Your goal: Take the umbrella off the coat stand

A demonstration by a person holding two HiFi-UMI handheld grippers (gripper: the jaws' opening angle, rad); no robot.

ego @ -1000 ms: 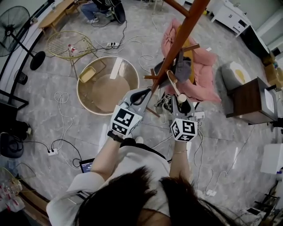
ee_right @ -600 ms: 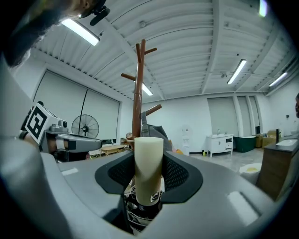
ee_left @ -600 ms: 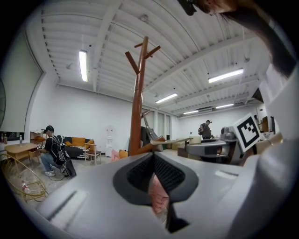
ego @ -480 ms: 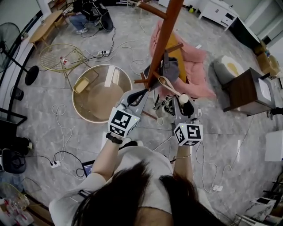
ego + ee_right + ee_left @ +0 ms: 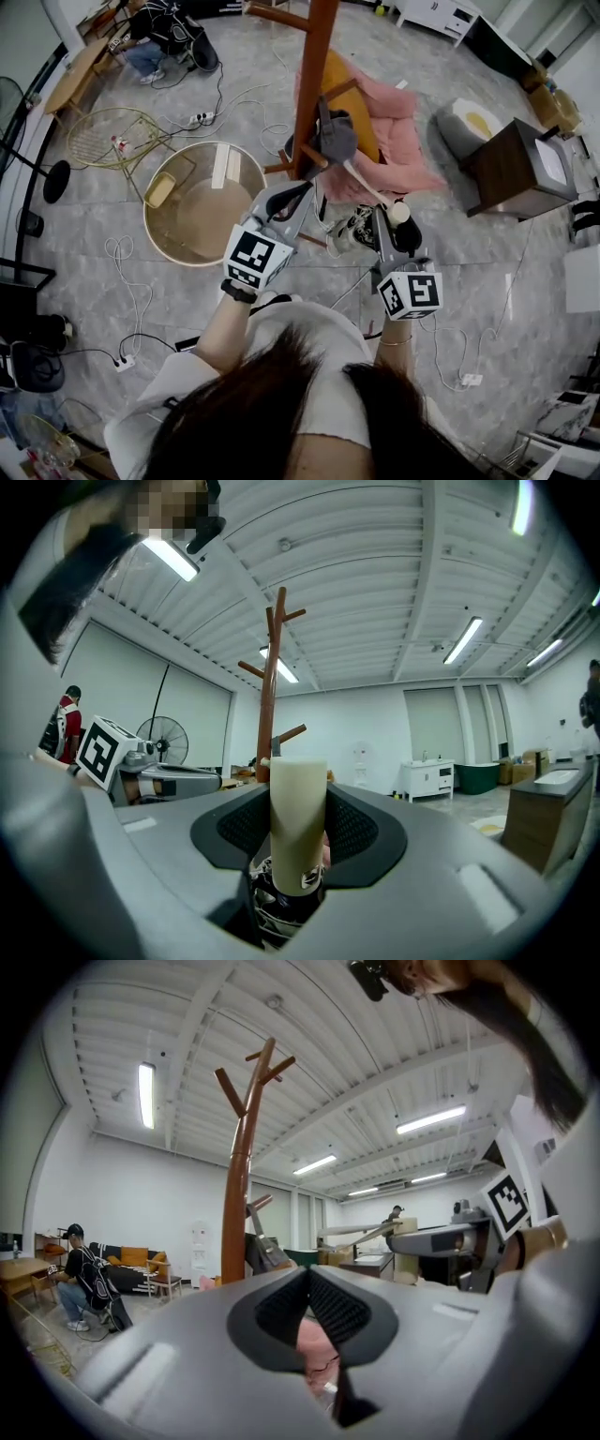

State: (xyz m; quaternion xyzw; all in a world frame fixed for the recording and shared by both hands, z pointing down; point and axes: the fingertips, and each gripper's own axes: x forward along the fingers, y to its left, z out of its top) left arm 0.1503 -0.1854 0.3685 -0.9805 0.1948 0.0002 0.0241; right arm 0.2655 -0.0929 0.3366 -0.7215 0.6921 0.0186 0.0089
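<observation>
Two grippers are in my hands, but only one has work now. My right gripper [image 5: 397, 227] is clamped on the cream handle [image 5: 298, 799] of the umbrella [image 5: 336, 141]. In the right gripper view the handle stands upright between the pads and fills the gap. My left gripper [image 5: 307, 1286] has its jaws together with nothing between them. It points at the coat stand [image 5: 314, 84], close to the lower part of the pole.

The umbrella is folded. Its grey canopy end is against the coat stand at a low peg [image 5: 307, 157]. I cannot tell how it is caught there. From the stand a pale shaft [image 5: 366, 183] runs out toward me and to my right, and it ends at the handle in my right gripper. So the long axis goes from the pole out to my right hand, and the stand is directly ahead of that gripper.

I judge that the umbrella is not yet free of the stand. The next move should carry the canopy end off the peg, away from the pole, and the right hand must lead because it has the grip. The left gripper is the nearer one to the pole. If the canopy catches, the stand may tip, and I think this hand could steady it.
</observation>
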